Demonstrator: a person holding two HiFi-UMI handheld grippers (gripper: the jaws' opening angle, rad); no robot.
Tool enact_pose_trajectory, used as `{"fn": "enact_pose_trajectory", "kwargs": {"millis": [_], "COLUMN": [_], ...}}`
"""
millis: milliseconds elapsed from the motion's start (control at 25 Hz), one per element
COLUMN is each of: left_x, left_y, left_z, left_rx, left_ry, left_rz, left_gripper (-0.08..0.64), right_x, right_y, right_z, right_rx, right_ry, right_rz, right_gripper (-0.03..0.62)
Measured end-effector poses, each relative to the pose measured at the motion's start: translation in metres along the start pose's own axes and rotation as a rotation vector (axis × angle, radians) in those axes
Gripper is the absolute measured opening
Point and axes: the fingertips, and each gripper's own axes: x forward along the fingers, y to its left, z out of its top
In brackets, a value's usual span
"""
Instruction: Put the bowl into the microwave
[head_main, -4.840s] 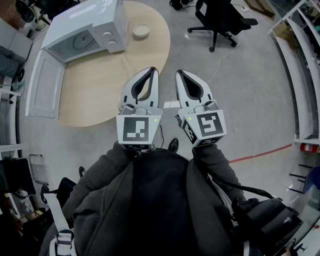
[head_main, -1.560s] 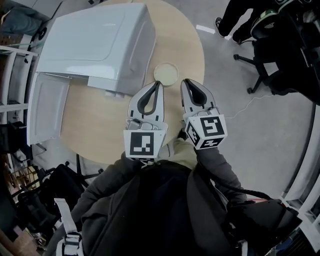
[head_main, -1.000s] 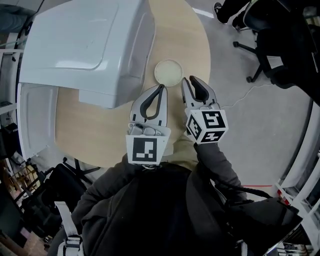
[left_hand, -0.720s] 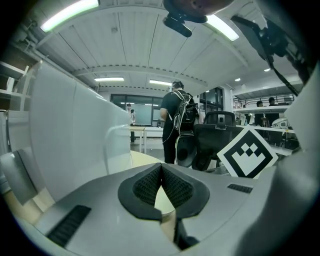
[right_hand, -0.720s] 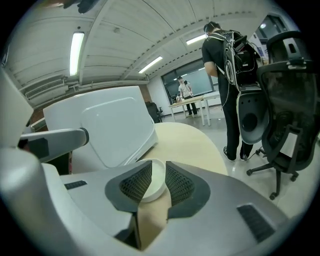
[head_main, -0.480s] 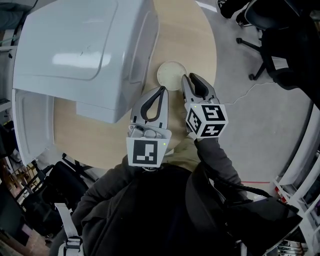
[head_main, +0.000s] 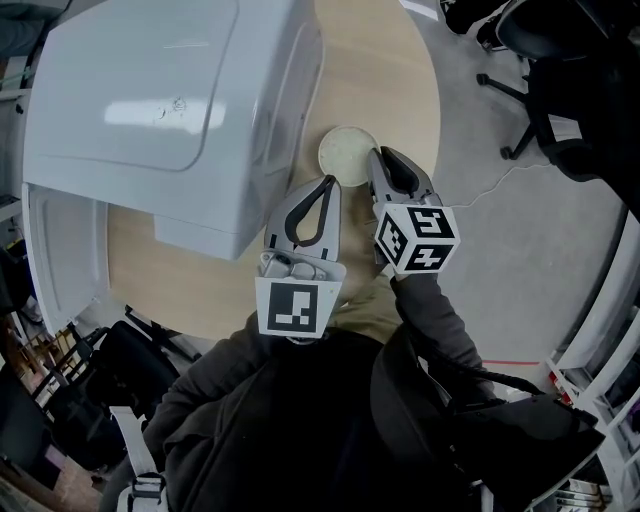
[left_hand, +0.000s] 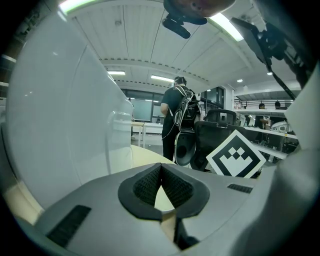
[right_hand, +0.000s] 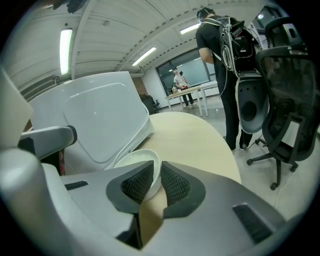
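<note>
White bowl (head_main: 343, 150) in right hand-held gripper (head_main: 380, 162)

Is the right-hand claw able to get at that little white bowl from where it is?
Most likely yes. The right gripper is at the bowl, whose rim sits between its jaws, and they look closed on it. The microwave stands off to one side, and nothing blocks the way.

Looks glossy white plastic on the microwave (head_main: 150, 100), smooth pale on the bowl (head_main: 346, 152), matt light wood on the table (head_main: 390, 80), ribbed black on the pads (right_hand: 175, 184).
</note>
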Motion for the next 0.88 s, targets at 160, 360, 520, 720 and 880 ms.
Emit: {"fn": "enact_pose_trajectory", "kwargs": {"millis": [160, 360, 520, 720, 880], "left_x": [0.000, -0.004, -0.005, -0.011, -0.020], "left_y": [0.002, 0.002, 0.000, -0.003, -0.009], "left_z": [-0.001, 0.002, 0.001, 0.002, 0.003], "left_rx": [-0.005, 0.002, -0.002, 0.007, 0.018], "left_ry": [0.003, -0.005, -0.006, -0.013, -0.022], "left_rz": [0.004, 0.003, 0.000, -0.009, -0.023], "left_gripper": [0.009, 0.009, 0.009, 0.009, 0.009], "right_x": [0.004, 0.002, 0.001, -0.007, -0.016], "right_y": [0.001, 0.006, 0.002, -0.001, 0.005], "right_z": [0.000, 0.002, 0.003, 0.009, 0.011], "right_rx": [-0.086, -0.126, -0.113, -0.108, -0.111], "right_ry": [0.022, 0.019, 0.018, -0.001, -0.017], "right_rz": [-0.011, -0.020, -0.027, -0.038, -0.040], "right_gripper": [0.020, 0.020, 0.020, 0.020, 0.020]}}
